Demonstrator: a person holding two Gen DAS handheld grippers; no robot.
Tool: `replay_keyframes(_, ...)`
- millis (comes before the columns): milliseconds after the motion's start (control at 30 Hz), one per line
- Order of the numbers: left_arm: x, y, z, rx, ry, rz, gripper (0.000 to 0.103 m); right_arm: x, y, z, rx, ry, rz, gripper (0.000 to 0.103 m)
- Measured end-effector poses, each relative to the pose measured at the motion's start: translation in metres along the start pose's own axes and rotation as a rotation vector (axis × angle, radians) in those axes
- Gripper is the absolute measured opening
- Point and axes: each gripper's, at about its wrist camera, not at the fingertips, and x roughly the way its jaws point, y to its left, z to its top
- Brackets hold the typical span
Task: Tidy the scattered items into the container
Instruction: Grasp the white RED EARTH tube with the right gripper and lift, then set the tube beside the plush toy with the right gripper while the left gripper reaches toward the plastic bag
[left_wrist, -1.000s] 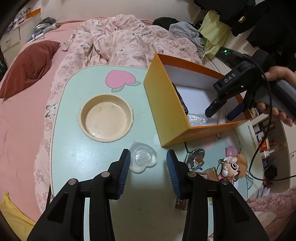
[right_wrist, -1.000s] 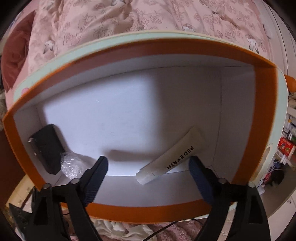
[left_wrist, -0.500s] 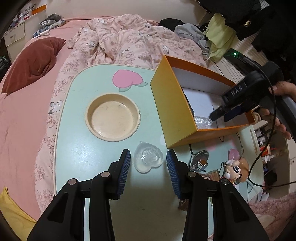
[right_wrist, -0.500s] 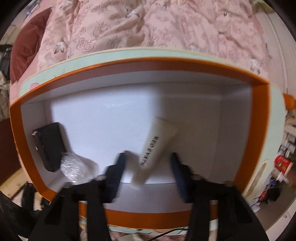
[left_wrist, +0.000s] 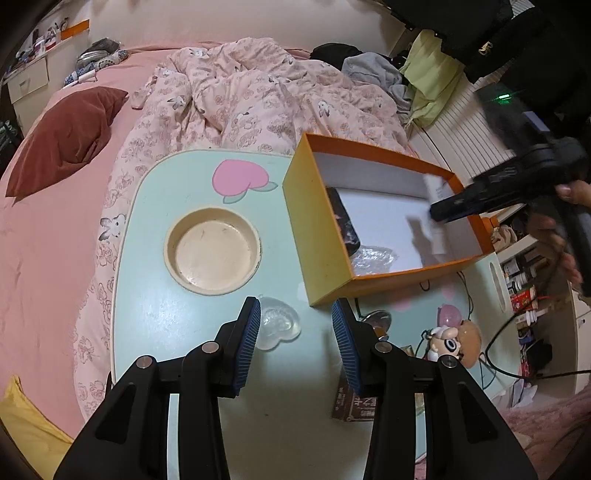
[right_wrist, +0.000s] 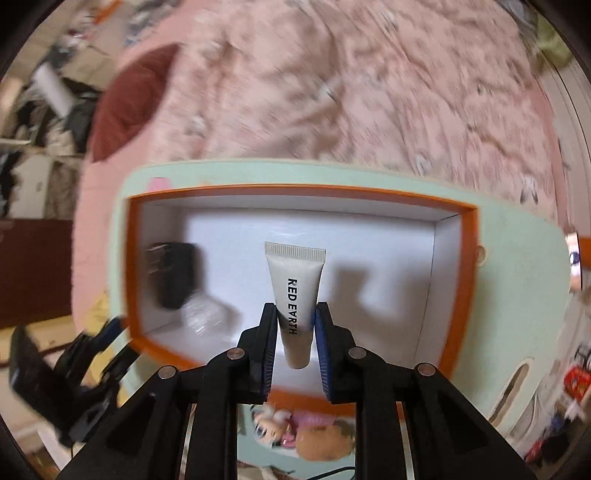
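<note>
White tube: a second ago lying loose in the orange box, now clamped in the right gripper above the floor. Left gripper: half-open, empty, clear heart between its tips. Tidying reversed.

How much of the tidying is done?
Partly. In the box already: a black item and crinkly plastic. The right gripper is shut on a tube over the box. The open left gripper is around a clear heart on the table.
</note>
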Motion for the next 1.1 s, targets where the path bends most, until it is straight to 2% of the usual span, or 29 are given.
replay_keyframes(133,-0.003,-0.01,0.004,0.011,0.01,-0.031,0.042,-0.034,0.004,-0.034,-0.06,-0.056,0.018,0.019)
replay_keyframes(167,-0.003,-0.013,0.006,0.016,0.02,-0.044,0.042,-0.044,0.009,-0.049,0.1,-0.095,-0.126,0.019)
replay_keyframes(267,-0.005,-0.023,0.01,0.033,0.023,-0.061,0.042,-0.056,0.005,-0.079,0.121,-0.113,-0.086,0.019)
replay_keyframes(333,-0.009,-0.03,0.013,0.046,0.007,-0.046,0.042,-0.052,-0.005,-0.094,0.147,-0.104,-0.068,0.019)
replay_keyframes(467,-0.014,-0.042,0.019,0.069,-0.014,-0.031,0.042,-0.021,-0.037,-0.119,0.232,-0.03,-0.029,0.019)
replay_keyframes(567,-0.016,-0.053,0.02,0.087,-0.017,-0.024,0.042,-0.003,-0.053,-0.126,0.266,-0.001,0.0,0.019)
replay_keyframes(700,-0.013,-0.065,0.02,0.097,0.009,-0.035,0.042,0.012,-0.055,-0.129,0.256,0.038,0.056,0.019)
replay_keyframes(867,-0.007,-0.083,0.028,0.116,0.029,-0.034,0.042,0.022,-0.05,-0.132,0.205,0.078,0.057,0.024)
replay_keyframes(1000,0.012,-0.097,0.045,0.117,0.148,-0.05,0.042,0.007,-0.05,-0.133,0.181,0.019,0.046,0.027)
replay_keyframes(1100,0.033,-0.104,0.064,0.088,0.257,-0.055,0.042,-0.004,-0.055,-0.134,0.185,-0.025,0.074,0.031)
